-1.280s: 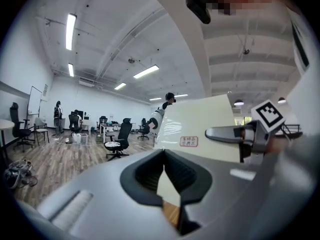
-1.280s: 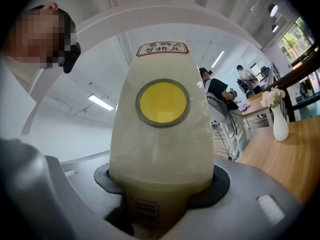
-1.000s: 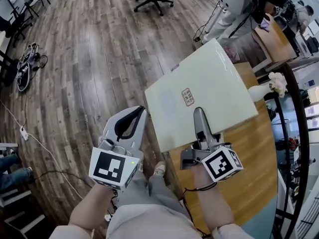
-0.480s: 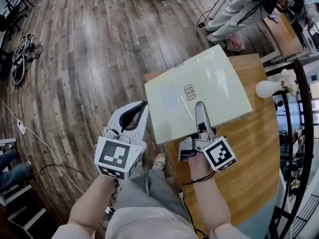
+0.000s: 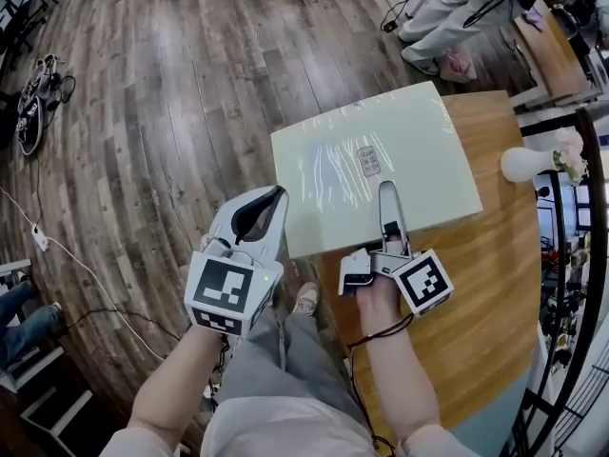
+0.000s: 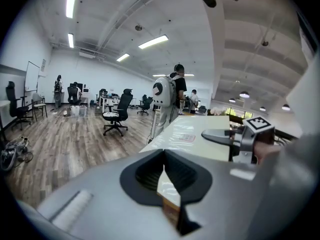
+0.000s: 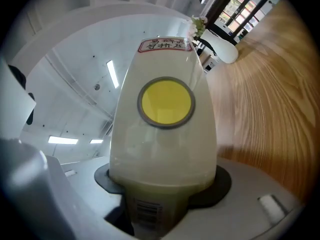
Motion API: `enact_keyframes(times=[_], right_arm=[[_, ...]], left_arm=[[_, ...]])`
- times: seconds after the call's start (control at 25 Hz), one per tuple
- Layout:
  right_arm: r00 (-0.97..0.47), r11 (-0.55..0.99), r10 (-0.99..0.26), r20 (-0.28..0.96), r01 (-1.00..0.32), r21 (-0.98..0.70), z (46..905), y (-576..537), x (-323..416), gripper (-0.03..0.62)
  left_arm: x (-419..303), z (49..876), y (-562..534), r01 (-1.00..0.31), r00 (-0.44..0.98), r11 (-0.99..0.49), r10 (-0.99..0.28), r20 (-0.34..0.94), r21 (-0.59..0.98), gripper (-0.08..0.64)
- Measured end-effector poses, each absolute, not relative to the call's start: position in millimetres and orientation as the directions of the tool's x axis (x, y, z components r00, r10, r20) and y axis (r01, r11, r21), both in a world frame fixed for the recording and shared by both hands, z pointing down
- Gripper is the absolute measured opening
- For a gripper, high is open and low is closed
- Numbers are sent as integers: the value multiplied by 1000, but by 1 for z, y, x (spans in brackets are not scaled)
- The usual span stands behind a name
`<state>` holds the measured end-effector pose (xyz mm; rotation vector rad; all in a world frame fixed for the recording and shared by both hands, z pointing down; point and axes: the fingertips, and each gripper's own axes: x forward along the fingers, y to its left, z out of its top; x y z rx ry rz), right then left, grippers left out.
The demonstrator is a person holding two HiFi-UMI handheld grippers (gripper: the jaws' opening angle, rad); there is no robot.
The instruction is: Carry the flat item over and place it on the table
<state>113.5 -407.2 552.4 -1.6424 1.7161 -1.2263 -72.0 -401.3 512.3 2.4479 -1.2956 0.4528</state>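
The flat item is a pale cream box (image 5: 381, 160) with a small red-printed label, wrapped in shiny film. It lies level over the near left part of the round wooden table (image 5: 495, 274), its left side past the table's edge. Whether it rests on the wood I cannot tell. My right gripper (image 5: 388, 208) is shut on the box's near edge, one finger lying on top. My left gripper (image 5: 271, 208) grips the near left corner. In the left gripper view the cream edge (image 6: 167, 191) shows through the jaw's notch. The right gripper view has the label (image 7: 162, 44) beyond the finger.
A white vase (image 5: 528, 163) with pale flowers stands at the table's far right, also seen as the vase (image 7: 222, 49) close ahead. A person's legs (image 5: 447, 17) stand beyond the table. Cables (image 5: 29, 112) lie on the wood floor at left. An office chair (image 6: 116, 115) stands further off.
Both grippers and the box have come down toward the tabletop, and the box now lies flatter. Both grips look unchanged.
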Motion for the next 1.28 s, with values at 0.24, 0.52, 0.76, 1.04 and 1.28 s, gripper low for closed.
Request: enact_keyframes(times=[0.24,0.52,0.76,1.04,1.28], right_arm=[[-141,-226,-944,298,-381,-897,599,-393,123,308],[-164,-268,-935,314,-250,-930,634,-381,127,322],[-206,-337,-899,385,-235,-912,657,-375,128,353],[-282,-412,-822,494,-304,-859,670,-371,124,458],[-295,-469,-775,559,-324,-821,672,-364,126,515]], left_arm=[[-66,538,-399,-828,545,-537,-700,462,164,2],[-53,559,-389,-812,566,-549,-663,490,196,2],[-46,569,-379,-809,571,-549,-648,504,212,2],[-35,583,-376,-811,567,-543,-639,520,218,2],[-28,596,-370,-804,586,-526,-620,521,278,2]])
